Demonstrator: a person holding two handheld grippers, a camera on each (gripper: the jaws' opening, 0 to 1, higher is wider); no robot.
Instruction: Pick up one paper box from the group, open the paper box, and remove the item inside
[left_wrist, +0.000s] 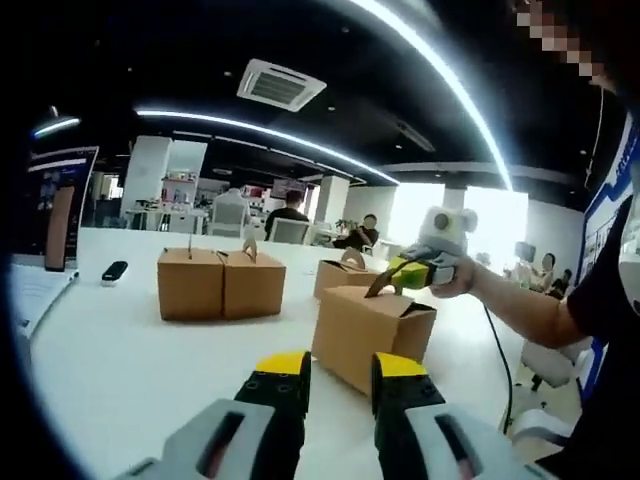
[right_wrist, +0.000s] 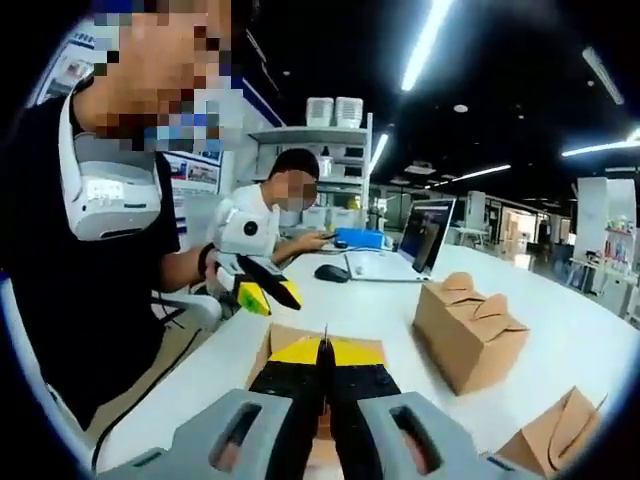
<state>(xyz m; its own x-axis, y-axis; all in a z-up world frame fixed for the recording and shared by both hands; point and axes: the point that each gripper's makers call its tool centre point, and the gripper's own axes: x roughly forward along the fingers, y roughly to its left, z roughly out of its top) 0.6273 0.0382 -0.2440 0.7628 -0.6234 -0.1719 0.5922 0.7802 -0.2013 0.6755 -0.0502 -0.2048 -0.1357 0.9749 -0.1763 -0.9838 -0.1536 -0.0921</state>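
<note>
The nearest brown paper box (left_wrist: 365, 335) sits on the white table (left_wrist: 130, 350). My right gripper (left_wrist: 393, 279), held in a hand coming in from the right, is shut on the thin handle flap sticking up from its top. In the right gripper view those yellow-tipped jaws (right_wrist: 325, 352) are pressed together on the flap, with the box (right_wrist: 279, 341) just beneath. My left gripper (left_wrist: 341, 372) stands open a short way in front of this box, with nothing between its jaws. From the other side, the left gripper (right_wrist: 271, 295) hovers open above the table's edge.
Two brown boxes (left_wrist: 220, 283) stand side by side at the middle of the table, another (left_wrist: 345, 275) behind the near one. Two more boxes (right_wrist: 467, 330) (right_wrist: 555, 435) lie to the right. A laptop (right_wrist: 425, 235), a mouse (right_wrist: 330, 272) and a seated person (right_wrist: 270, 205) are at the far end.
</note>
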